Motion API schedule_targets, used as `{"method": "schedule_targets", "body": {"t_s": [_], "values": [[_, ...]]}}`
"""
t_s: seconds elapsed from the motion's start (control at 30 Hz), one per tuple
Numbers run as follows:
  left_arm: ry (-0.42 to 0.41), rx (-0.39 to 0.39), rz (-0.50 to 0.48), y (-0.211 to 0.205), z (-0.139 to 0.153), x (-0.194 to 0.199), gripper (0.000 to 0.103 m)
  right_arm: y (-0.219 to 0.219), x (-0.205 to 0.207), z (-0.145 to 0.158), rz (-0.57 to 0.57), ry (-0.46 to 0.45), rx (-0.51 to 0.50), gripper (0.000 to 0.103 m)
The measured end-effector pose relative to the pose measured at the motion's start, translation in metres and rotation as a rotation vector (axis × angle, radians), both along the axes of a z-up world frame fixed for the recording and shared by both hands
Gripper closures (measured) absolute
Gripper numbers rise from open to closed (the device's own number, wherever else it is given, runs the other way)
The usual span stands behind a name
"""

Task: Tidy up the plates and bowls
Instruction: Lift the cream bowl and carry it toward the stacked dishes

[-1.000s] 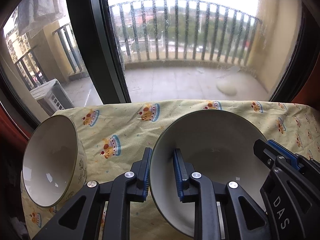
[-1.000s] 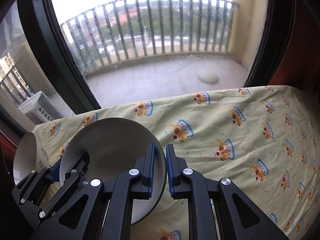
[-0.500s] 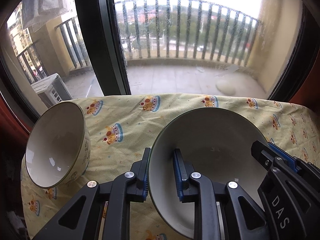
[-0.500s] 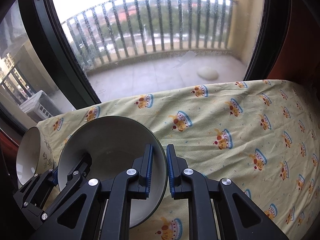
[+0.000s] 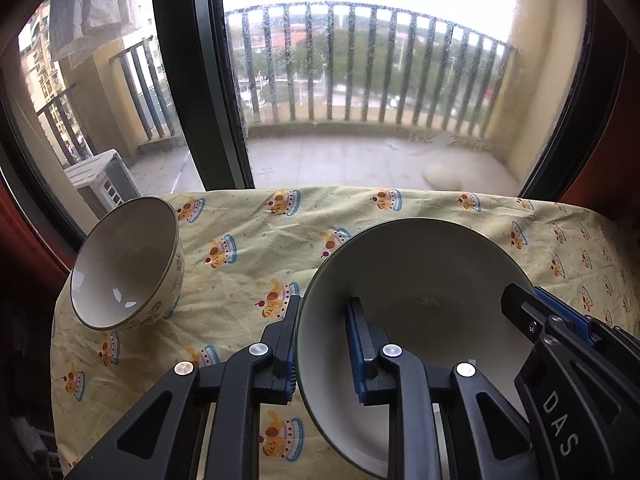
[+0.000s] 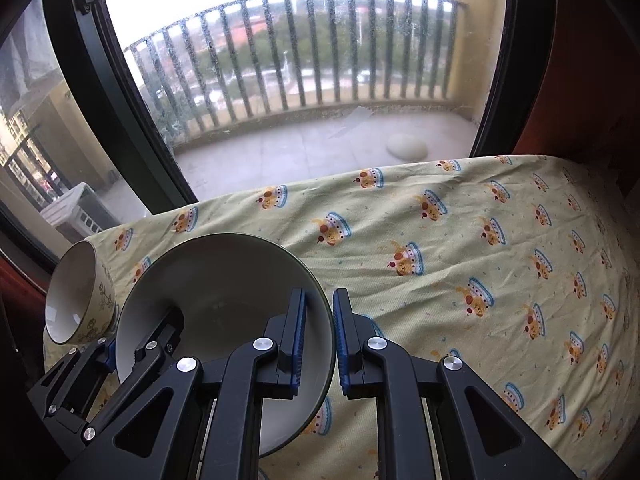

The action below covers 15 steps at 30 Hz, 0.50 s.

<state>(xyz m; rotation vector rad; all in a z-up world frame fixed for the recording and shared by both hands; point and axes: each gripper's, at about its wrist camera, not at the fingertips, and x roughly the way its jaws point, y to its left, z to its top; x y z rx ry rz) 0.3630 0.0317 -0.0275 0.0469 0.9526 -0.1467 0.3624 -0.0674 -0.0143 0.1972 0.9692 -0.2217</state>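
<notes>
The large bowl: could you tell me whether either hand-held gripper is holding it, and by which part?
Both hold the large bowl by its rim: the left hand-held gripper on its left edge, the right hand-held gripper on its right edge.

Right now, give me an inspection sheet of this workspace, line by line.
Surface: yellow patterned cloth covering the table, wrinkled.
Job's things: large bowl held tilted above the cloth; small flowered bowl at the cloth's left end, apart from the large one.
Clutter: nothing seen.
Grippers: left claw shut on the large bowl's left rim; right claw shut on its right rim.
Cables: nothing seen.
Surroundings: window directly behind, with balcony railing beyond.
</notes>
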Motion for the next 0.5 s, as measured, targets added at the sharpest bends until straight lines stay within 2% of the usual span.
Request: {"method": "schedule_targets", "body": {"t_s": [0.5], "values": [[-0.046, -0.025, 0.02, -0.02, 0.047, -0.053, 0.084, -0.026, -0.053, 0.051, 0.004, -0.053, 0.008, 0.086]]}}
